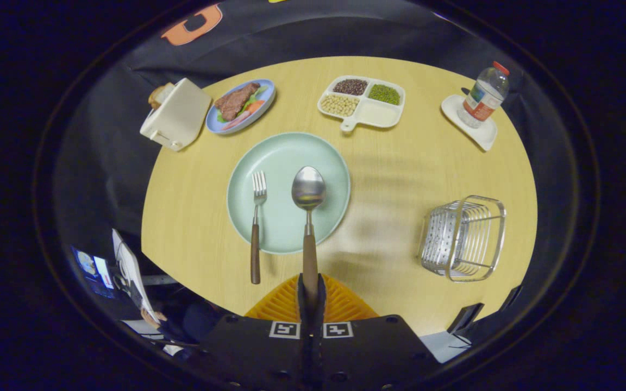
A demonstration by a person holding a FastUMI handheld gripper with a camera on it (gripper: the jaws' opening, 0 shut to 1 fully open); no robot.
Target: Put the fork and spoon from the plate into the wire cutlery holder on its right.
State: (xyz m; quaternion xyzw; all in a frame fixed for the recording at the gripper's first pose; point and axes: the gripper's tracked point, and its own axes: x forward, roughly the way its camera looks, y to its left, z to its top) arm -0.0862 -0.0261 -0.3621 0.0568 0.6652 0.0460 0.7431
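The spoon [308,217] is clamped by its handle in the closed gripper [311,290], apparently lifted over the plate [324,155]; the fork [257,228] lies left, the holder [463,237] right.

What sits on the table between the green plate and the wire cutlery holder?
Nothing: in the gripper view, bare wooden table separates plate from holder. The gripper is shut on the spoon.

Path right: my gripper [311,296], clamped on the spoon [308,217], sees bare table [389,206] up to the wire cutlery holder [464,238].
Left: fork [257,228] lies close.
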